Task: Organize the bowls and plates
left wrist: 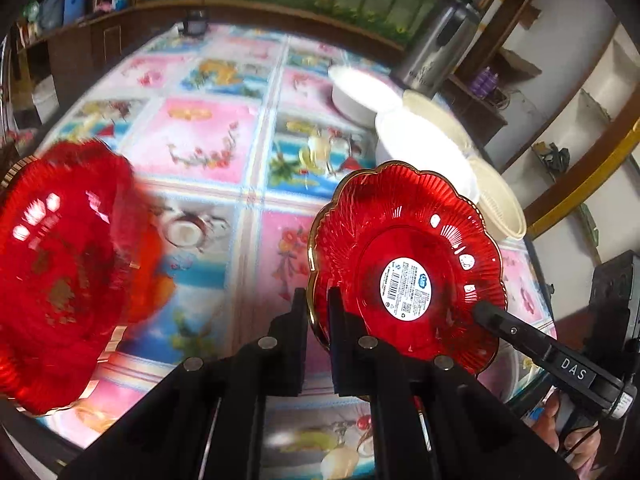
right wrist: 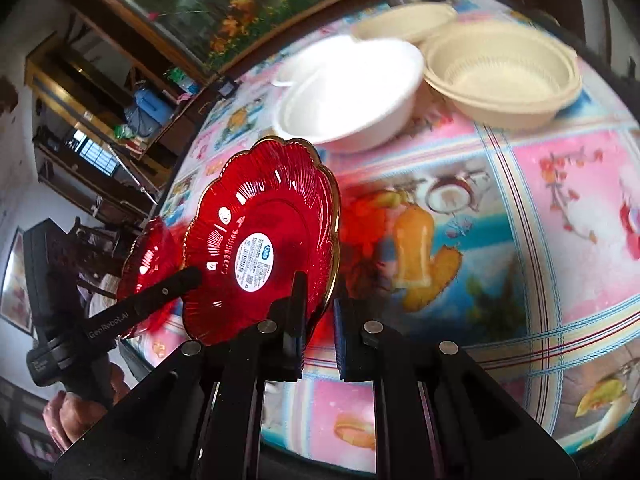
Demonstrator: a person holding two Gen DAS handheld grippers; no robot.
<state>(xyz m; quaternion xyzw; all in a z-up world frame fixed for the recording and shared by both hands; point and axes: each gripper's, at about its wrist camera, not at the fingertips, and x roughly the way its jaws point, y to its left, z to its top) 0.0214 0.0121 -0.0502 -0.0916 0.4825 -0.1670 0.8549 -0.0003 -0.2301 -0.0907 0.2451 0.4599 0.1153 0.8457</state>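
— Why is the red scalloped plate tilted off the table?

— Likely a handover. The left gripper pinches the rim between its fingers. The right gripper straddles the opposite rim, but I cannot tell whether it is clamped.

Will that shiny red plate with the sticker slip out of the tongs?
It might. The red plate looks glossy and smooth, and the left tongs and right tongs each pinch only its thin edge. It keeps its shape while tilted, so it seems stiff. It looks like glass or hard plastic, so a drop could crack it.
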